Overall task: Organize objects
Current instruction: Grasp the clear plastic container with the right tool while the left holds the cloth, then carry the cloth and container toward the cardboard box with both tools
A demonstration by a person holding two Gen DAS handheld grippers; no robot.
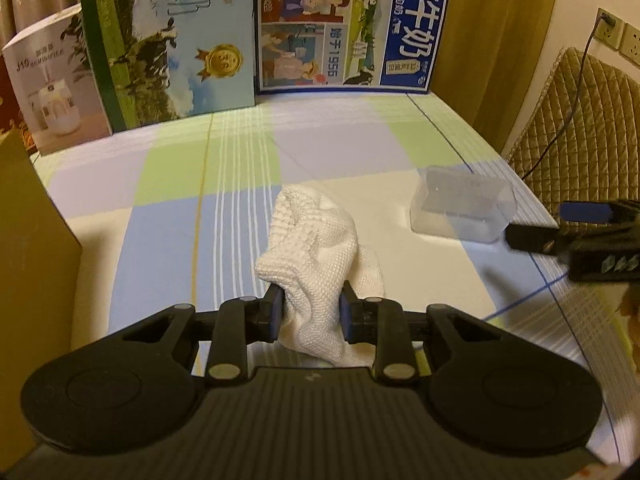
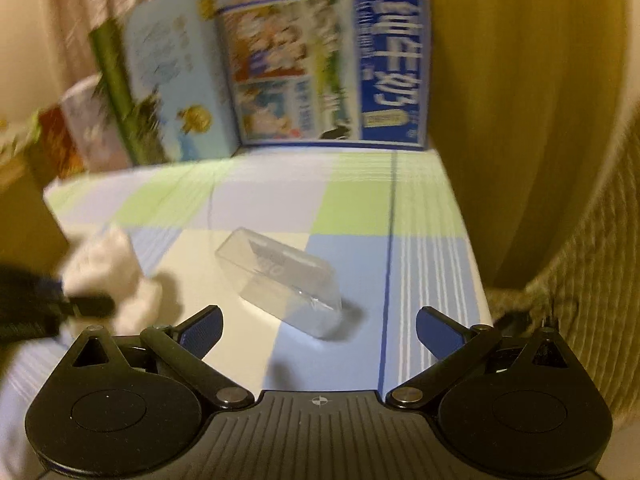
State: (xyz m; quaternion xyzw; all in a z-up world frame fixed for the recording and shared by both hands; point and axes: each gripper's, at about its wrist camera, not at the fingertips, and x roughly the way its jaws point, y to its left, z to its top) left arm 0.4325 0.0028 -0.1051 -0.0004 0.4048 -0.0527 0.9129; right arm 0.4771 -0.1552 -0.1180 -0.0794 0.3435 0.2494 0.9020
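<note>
Left wrist view: your left gripper [image 1: 311,309] is clamped on one white cloth [image 1: 316,248], its two pads pressing the lower folds from either side. The cloth bunches up ahead of the fingers, over a checked sheet [image 1: 192,184] of green, lilac, blue and cream squares. One clear plastic box [image 1: 460,204] lies on the sheet to the right of the cloth, apart from it. Your right gripper [image 1: 532,226] reaches in from the right edge, its tips just beside the box. Three cartons stand along the far edge: one small white carton [image 1: 56,84] at left, one green carton [image 1: 172,40] with a cow picture, and one blue carton [image 1: 352,24] with cartoon figures. A brown box [image 1: 32,264] fills the left edge. At right are a curtain [image 1: 500,40], a quilted cushion [image 1: 580,128] and two wall sockets [image 1: 620,36], one with a cable plugged in.

Right wrist view, blurred: your right gripper [image 2: 320,330] has its two blue pads spread wide apart, with nothing between them. The single clear box [image 2: 280,284] lies on the sheet [image 2: 352,204] just ahead of the pads, slightly left of centre. At left, the left gripper [image 2: 80,304] holds the cloth [image 2: 108,268]. The green carton [image 2: 160,80] and blue carton [image 2: 332,68] stand behind.
</note>
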